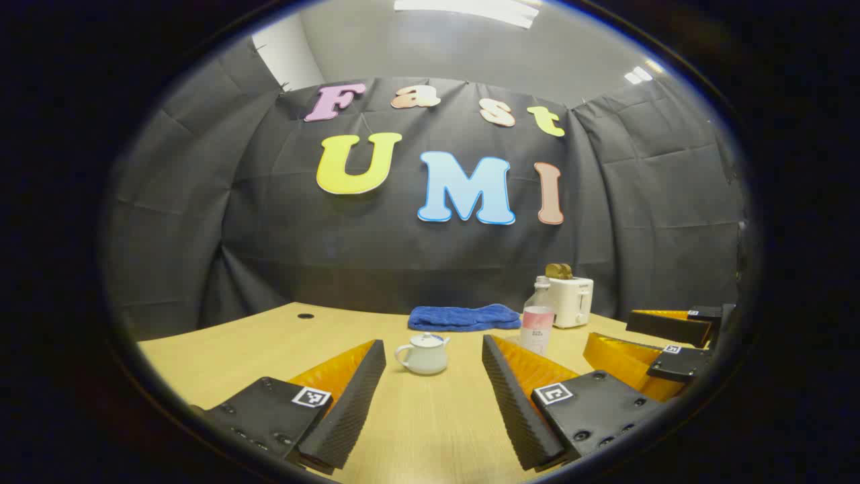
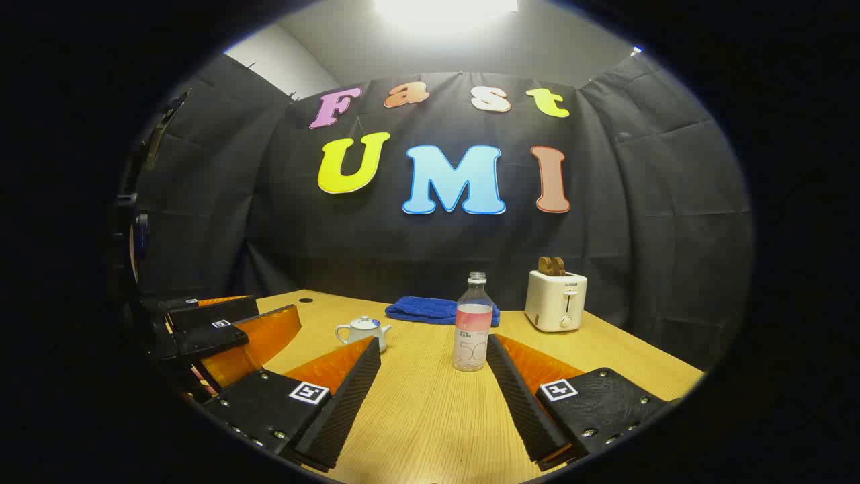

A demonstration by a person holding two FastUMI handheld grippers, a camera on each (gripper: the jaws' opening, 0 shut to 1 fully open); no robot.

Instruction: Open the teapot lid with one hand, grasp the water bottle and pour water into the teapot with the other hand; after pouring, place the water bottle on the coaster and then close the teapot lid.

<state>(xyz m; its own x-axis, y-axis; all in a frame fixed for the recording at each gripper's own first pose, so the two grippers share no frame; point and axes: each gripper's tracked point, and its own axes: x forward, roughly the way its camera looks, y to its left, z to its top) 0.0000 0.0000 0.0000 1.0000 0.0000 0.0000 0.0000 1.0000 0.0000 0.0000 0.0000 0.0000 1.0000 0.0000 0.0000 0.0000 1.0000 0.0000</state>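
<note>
Nothing is grasped yet: the left tongs (image 1: 433,366) stand wide, the small white ceramic teapot (image 1: 424,353) at their 12 o'clock on the pale wooden desk (image 1: 416,430), lid on. The right tongs (image 2: 433,366), also wide, face the clear plastic water bottle (image 2: 471,323) at their 12 o'clock. I think the next move is the left tongs going forward to pinch the lid knob.

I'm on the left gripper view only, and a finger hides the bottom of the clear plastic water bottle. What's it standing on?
Observer: The clear plastic water bottle stands upright, directly on the light wooden table, with no coaster visible beneath it.
Operator: Is the right gripper holding it?
Observer: No. The right gripper is open, and the bottle stands untouched just beyond its fingertips, nearer the right-hand one.
</note>
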